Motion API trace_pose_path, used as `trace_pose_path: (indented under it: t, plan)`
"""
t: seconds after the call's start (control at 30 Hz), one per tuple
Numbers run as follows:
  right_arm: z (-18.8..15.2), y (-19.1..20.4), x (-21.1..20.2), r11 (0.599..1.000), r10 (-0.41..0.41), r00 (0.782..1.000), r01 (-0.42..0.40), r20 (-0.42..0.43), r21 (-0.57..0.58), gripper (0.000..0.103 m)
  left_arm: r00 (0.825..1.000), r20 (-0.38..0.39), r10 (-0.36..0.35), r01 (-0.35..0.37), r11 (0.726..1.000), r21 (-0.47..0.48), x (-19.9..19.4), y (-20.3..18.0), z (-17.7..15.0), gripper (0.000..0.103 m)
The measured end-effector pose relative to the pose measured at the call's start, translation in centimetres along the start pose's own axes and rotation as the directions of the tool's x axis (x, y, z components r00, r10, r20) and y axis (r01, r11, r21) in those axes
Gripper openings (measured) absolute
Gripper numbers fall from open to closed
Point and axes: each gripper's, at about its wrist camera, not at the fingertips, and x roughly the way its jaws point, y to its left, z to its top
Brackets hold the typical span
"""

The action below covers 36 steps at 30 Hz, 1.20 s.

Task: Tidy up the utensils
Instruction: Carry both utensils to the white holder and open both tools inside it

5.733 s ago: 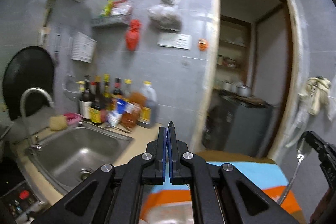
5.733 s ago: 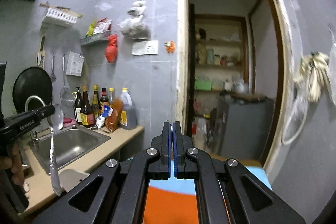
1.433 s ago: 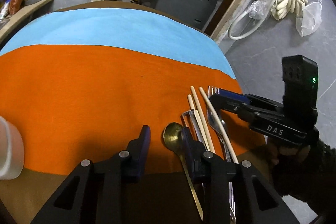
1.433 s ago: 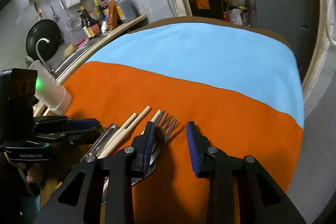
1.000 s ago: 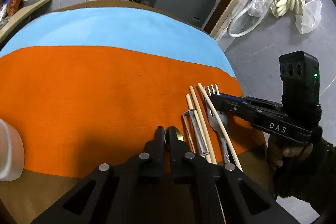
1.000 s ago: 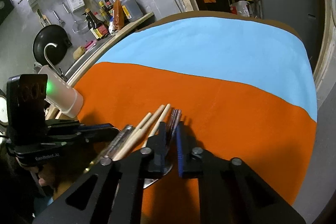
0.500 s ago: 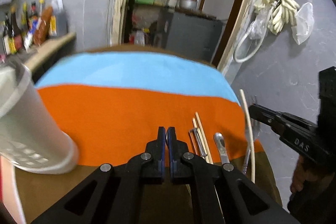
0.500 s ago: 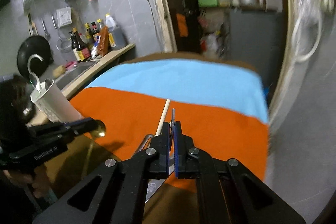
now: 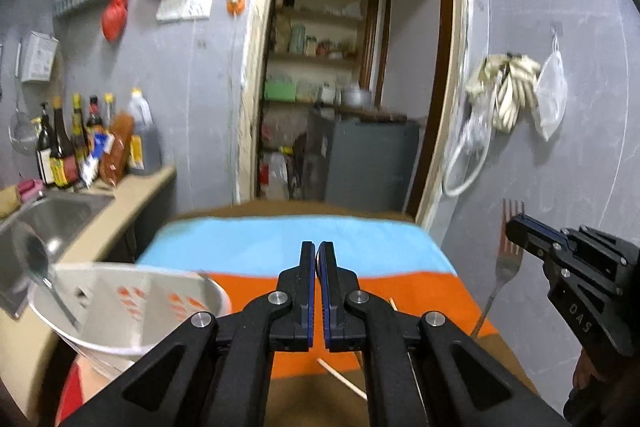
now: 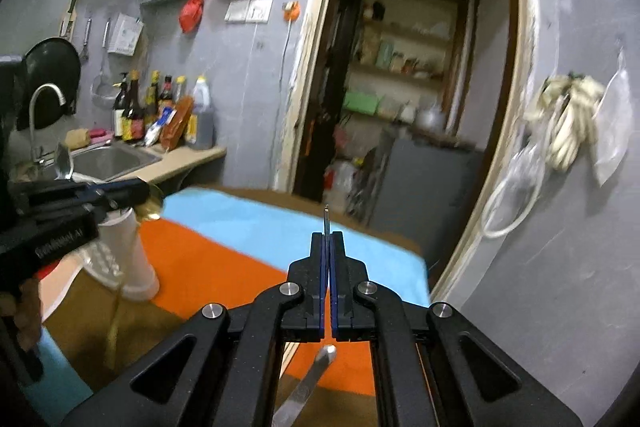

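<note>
My left gripper (image 9: 317, 259) is shut on a gold spoon; its bowl (image 10: 149, 207) and hanging handle show in the right wrist view beside the white utensil holder (image 10: 128, 259). The holder (image 9: 132, 311) sits low left in the left wrist view, with a silver spoon (image 9: 44, 275) in it. My right gripper (image 10: 328, 247) is shut on a silver fork, seen edge-on; the fork (image 9: 505, 259) shows raised above the table's right edge in the left wrist view. Chopsticks (image 9: 344, 379) lie on the orange and blue cloth (image 9: 256, 251).
A silver utensil handle (image 10: 310, 383) lies on the cloth below the right gripper. A steel sink (image 10: 108, 159), faucet (image 10: 44, 115) and several bottles (image 10: 160, 115) stand on the counter at left. An open doorway (image 9: 352, 87) to a pantry is behind the table.
Both grippers closed on utensils, the left on the gold spoon, the right on the fork, and lifted them off the cloth. The left has moved toward the white holder.
</note>
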Motion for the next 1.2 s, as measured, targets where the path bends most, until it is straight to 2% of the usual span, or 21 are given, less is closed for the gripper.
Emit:
trace_pose_path:
  t: [0.13,0.3,0.47,0.7,0.87,1.03,1.2]
  plan:
    - [2.7,1.5,-2.2,0.998,-0.058,0.996,0.058,0.065,-0.004,0.002,0.998,0.069,0.009,-0.008,1.000,-0.011,-2.2,2.6,2.0,0.003]
    - [5.9,4.3,-3.8,0.999,-0.048,0.989,0.049,0.141,-0.004,0.002,0.984,0.158,0.076,-0.068,0.996,-0.055,-4.7,7.3,4.4,0.003]
    - [8.6,7.7,-3.6,1.000,-0.004,0.976,0.002,0.216,0.008,0.002,0.960,0.209,0.185,-0.165,0.981,-0.106,-5.6,12.5,6.0,0.003]
    - [10.7,12.5,-2.3,0.998,0.054,0.950,-0.061,0.308,0.015,0.002,0.912,0.241,0.332,-0.295,0.939,-0.179,-5.2,18.5,6.1,0.003]
    - [10.9,15.8,-0.6,0.994,0.108,0.943,-0.103,0.314,-0.033,0.002,0.892,0.246,0.379,-0.337,0.921,-0.194,-4.3,20.4,5.3,0.003]
    - [9.9,18.0,1.4,0.989,0.147,0.950,-0.133,0.276,-0.068,0.002,0.885,0.251,0.393,-0.366,0.919,-0.147,-3.0,20.5,4.1,0.003]
    - [8.5,18.8,3.3,0.985,0.167,0.957,-0.151,0.237,-0.083,0.002,0.867,0.293,0.404,-0.398,0.914,-0.082,-2.0,19.4,2.8,0.003]
